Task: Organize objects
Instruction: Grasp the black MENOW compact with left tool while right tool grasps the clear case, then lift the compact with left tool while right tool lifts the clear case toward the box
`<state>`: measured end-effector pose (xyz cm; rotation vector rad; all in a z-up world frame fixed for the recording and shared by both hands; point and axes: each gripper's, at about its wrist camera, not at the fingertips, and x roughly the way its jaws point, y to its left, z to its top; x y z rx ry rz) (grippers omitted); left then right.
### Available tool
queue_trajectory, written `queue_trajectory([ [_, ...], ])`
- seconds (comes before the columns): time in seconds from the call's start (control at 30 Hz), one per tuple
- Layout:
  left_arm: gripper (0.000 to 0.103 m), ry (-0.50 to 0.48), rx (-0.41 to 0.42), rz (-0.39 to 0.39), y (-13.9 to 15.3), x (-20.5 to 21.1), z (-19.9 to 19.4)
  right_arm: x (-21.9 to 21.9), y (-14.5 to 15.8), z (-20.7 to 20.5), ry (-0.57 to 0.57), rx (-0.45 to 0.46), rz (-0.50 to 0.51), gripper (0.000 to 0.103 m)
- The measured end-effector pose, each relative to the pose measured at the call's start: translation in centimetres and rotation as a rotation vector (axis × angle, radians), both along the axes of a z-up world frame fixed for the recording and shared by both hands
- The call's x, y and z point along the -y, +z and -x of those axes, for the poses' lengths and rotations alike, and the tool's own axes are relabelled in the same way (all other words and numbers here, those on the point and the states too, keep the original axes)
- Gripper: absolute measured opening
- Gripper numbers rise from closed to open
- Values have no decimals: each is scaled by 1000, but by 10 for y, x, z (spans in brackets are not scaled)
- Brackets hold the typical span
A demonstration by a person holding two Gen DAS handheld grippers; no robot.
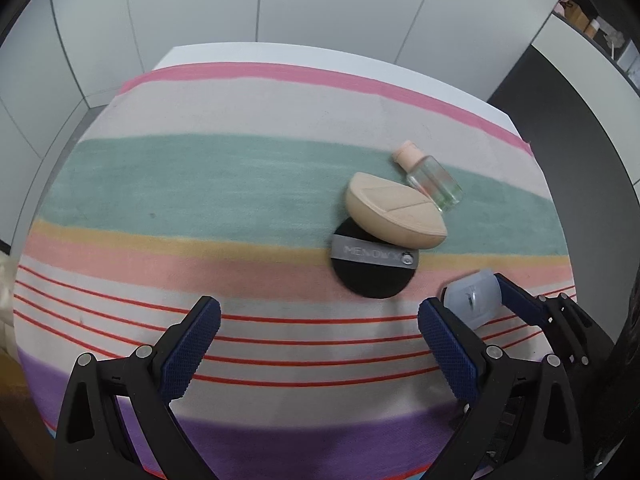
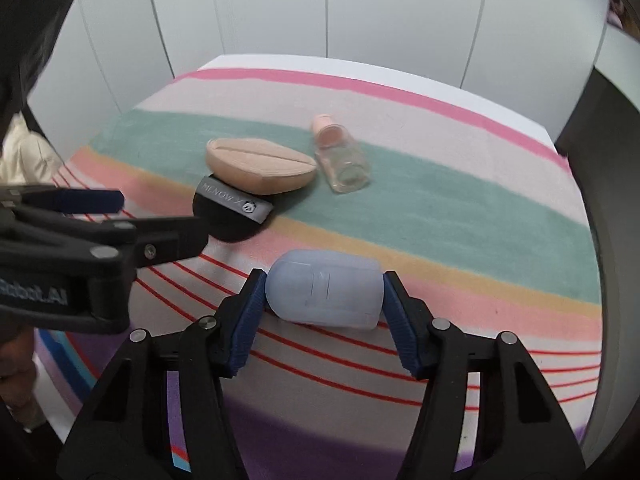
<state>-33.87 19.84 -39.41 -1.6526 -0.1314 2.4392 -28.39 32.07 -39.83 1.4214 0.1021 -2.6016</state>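
Your right gripper (image 2: 324, 300) squeezes the cloudy pale-blue plastic case (image 2: 323, 292) at its two short ends, low in the middle of the right wrist picture. The case lies flat on the striped cloth (image 2: 460, 208), its long side running left to right. Your left gripper (image 1: 320, 340) is wide open, holding nothing.

White panelled walls (image 1: 260, 0) with thin vertical seams, white table (image 1: 208, 50) under a striped cloth (image 1: 200, 184), dark floor (image 1: 560, 120) at right, cluttered shelf (image 1: 596, 24) in far corner
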Motion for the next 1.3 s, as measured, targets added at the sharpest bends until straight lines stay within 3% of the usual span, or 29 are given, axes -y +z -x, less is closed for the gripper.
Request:
queue_trajectory([
  [0.23,99,-28,-10,52,-10,-33,14,-28,4,3,-93,31,12,61],
  [0.27,94,-27,-22,57,-10,-37,17,-32,4,4,-104,34,13,61],
  [0.37,53,-36,-59,135,-5,-48,19,-39,6,7,-132,47,16,61],
  [0.7,50,-57,-54,119,26,-38,4,-42,37,20,-175,52,5,61],
  [0.97,50,-42,-105,111,93,-25,-9,-32,87,37,-196,36,9,61],
  [1.2,50,-7,-196,117,169,0,-16,-28,166,34,-221,-2,-11,61],
  [1.3,50,-7,-232,112,197,6,-22,-42,205,-6,-223,-28,0,61],
])
